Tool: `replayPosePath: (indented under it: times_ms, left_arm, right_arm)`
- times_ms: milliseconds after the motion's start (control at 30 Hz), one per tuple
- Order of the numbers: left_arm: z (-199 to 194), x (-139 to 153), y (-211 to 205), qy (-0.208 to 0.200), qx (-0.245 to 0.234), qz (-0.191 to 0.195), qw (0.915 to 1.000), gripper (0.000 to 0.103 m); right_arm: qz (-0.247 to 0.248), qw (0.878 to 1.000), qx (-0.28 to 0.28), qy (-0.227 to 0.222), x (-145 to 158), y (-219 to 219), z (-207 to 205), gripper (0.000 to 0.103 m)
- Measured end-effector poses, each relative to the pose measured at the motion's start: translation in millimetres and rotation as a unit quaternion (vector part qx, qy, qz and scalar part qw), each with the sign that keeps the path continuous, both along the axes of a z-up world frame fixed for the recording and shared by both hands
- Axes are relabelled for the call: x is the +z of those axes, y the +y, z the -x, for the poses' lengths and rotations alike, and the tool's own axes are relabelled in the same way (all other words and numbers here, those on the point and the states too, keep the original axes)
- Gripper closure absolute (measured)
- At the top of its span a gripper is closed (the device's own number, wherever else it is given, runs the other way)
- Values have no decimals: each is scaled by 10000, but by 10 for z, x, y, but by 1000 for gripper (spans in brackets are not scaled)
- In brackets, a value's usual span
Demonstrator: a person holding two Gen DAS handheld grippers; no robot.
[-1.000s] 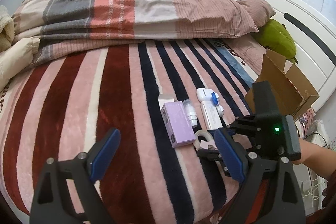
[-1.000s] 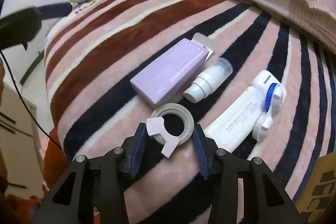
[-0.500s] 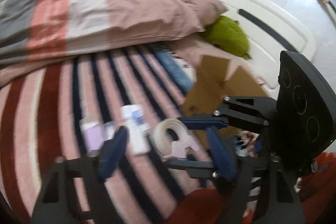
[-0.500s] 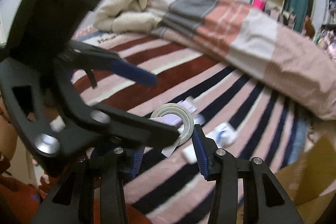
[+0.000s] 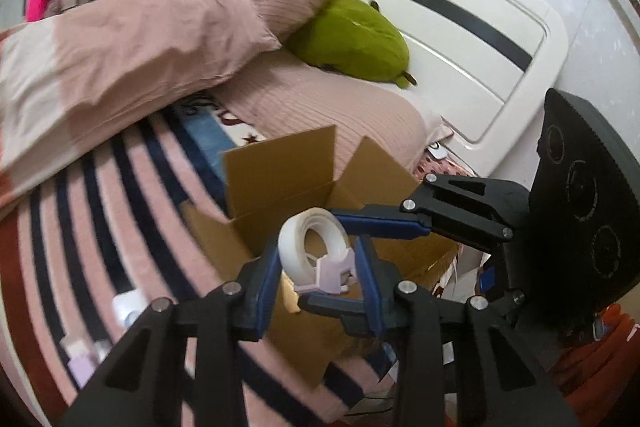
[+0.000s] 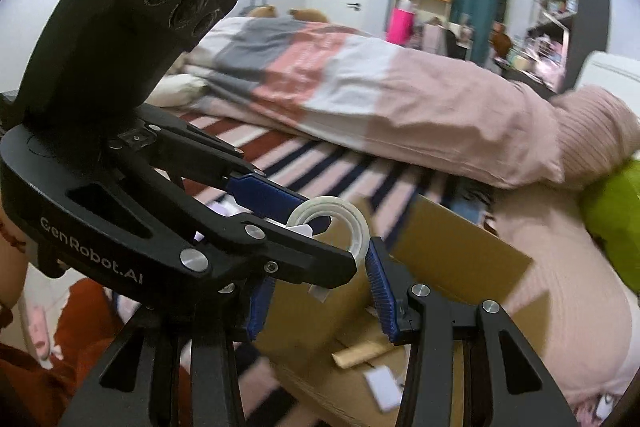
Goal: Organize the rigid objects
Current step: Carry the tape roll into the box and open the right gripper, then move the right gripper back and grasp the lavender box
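The left gripper (image 5: 318, 277) is closing its jaws around the tape roll (image 5: 312, 251) – the right gripper (image 6: 320, 281), jaws clamped on it, holds it above the open cardboard box (image 5: 280, 179). Next, I judge: one releases, then lowering in. Striped blanket (image 5: 60, 227), far right a white headboard (image 5: 460, 39).

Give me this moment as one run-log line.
held: tape roll | right gripper: shut on it | left gripper: closing around it | place: above open cardboard box | released: no

tape roll (image 5: 314, 247) lifted over box (image 5: 280, 167), left jaws closing
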State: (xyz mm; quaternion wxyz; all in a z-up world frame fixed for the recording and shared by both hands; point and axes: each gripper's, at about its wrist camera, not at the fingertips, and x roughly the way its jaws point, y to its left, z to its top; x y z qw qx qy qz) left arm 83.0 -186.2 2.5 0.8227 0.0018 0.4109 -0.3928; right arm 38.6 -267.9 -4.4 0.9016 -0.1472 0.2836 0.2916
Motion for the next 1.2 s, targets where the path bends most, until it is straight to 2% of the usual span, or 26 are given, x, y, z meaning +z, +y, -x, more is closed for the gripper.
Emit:
replayPosePath:
  times_ms: [133, 200, 267, 300, 333, 367, 433, 500, 633, 833, 967, 1033, 1200]
  left_arm:
    - [-141, -71, -226, 173, -170, -43, 9997, 69]
    - [-170, -81, -312, 117, -159, -151, 9997, 67]
    - [-167, -73, -346, -8, -97, -259, 9996, 48]
    - [-162, -60, -346, -77, -64, -255, 9996, 32]
    - [-144, -36, -340, -178, -28, -264, 9995, 27]
    - [-141, -33, -333, -230, -4, -302, 9993, 27]
    - [-123, -15, -316, -304, 53, -370, 9988, 25]
    - [-97, -1, -296, -337, 81, -380, 9987, 22]
    - [-19, 36, -246, -458, 146, -450, 9978, 22]
    - [92, 100, -47, -525, 267, -396, 9975, 21]
    - [180, 180, 236, -627, 443, -286, 9966, 21]
    - [224, 217, 418, -682, 577, -241, 9957, 21]
    - [328, 255, 1067, -783, 1185, -209, 9896, 20]
  right_arm:
    - [108, 9994, -268, 179, -43, -242, -90, 64]
    - [105, 9988, -360, 316, -67, -319, -138, 63]
    - [144, 9976, -368, 568, -100, -382, -189, 63]
    - [134, 9970, -336, 681, -119, -396, -221, 62]
    - [100, 9967, -376, 715, -135, -434, -227, 52]
    - [89, 9964, -424, 730, -146, -458, -228, 41]
    - [43, 9958, -480, 775, -160, -506, -216, 35]
    - [-25, 9951, -494, 852, -164, -538, -217, 34]
    - [-64, 9952, -539, 814, -143, -548, -182, 24]
    - [-17, 9938, -702, 858, -99, -466, -140, 22]
    - [117, 9944, -721, 761, -42, -314, -63, 14]
    - [206, 9948, -717, 687, 4, -192, -24, 14]
    - [333, 9980, -431, 327, 128, 230, 103, 8]
